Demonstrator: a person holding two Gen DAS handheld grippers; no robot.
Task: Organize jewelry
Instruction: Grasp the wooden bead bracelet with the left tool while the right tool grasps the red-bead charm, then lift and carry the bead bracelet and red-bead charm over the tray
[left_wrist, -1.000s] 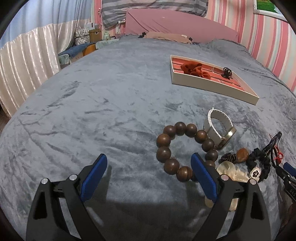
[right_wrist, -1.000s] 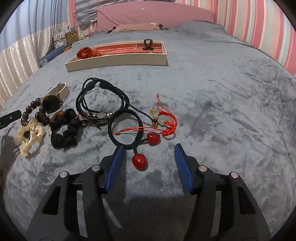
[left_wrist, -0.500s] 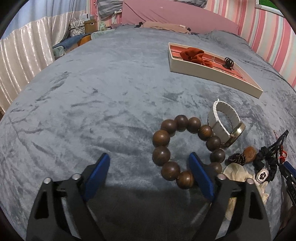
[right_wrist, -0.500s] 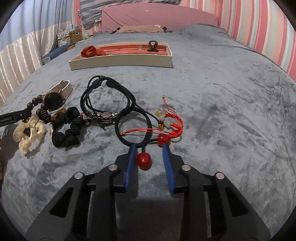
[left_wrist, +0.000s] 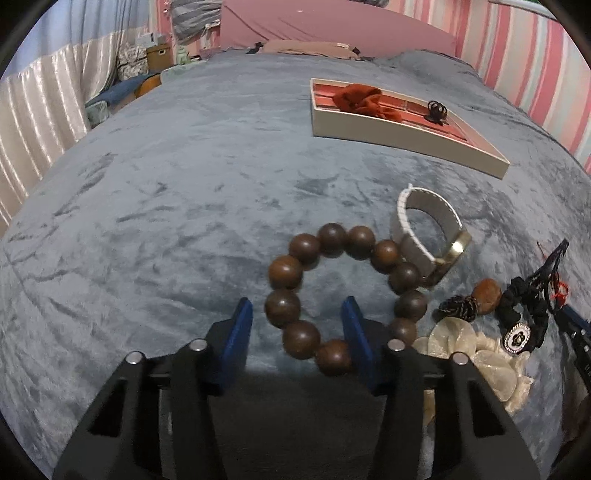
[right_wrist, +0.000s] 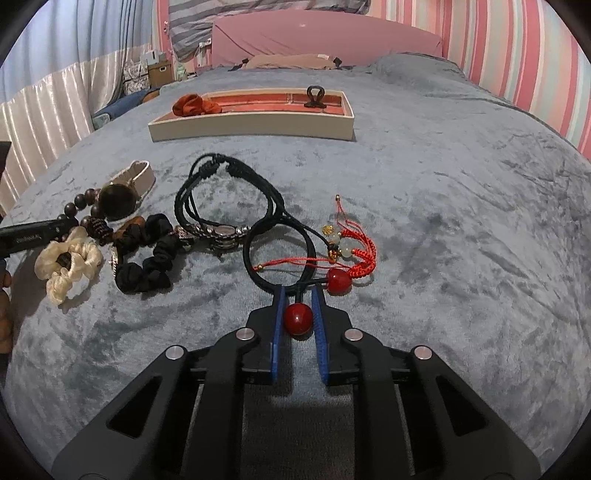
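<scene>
A brown wooden bead bracelet (left_wrist: 282, 271) lies on the grey blanket. My left gripper (left_wrist: 295, 306) straddles its near side, one pad outside the ring and one inside. The jaws are closing, and a thin gap still shows at the left pad. In the right wrist view, a black hair tie (right_wrist: 280, 254) carries two red beads. My right gripper (right_wrist: 297, 295) is closing, and its pads press on the nearer red bead (right_wrist: 298, 319). The other red bead (right_wrist: 338, 281) rests just beyond the right fingertip. A cream tray (right_wrist: 251, 127) with a red lining stands farther back.
The tray (left_wrist: 406, 144) holds a rust scrunchie (left_wrist: 364, 98) and a black claw clip (left_wrist: 437, 110). A white-strap watch (left_wrist: 428, 236), a cream scrunchie (right_wrist: 68, 266), a black scrunchie (right_wrist: 147, 258), a black cord bracelet (right_wrist: 229, 192) and a red cord charm (right_wrist: 354, 251) lie around the two grippers.
The left gripper moved in over the bead bracelet and its jaws narrowed around the near beads. The right jaws closed from wide apart onto the red bead.
</scene>
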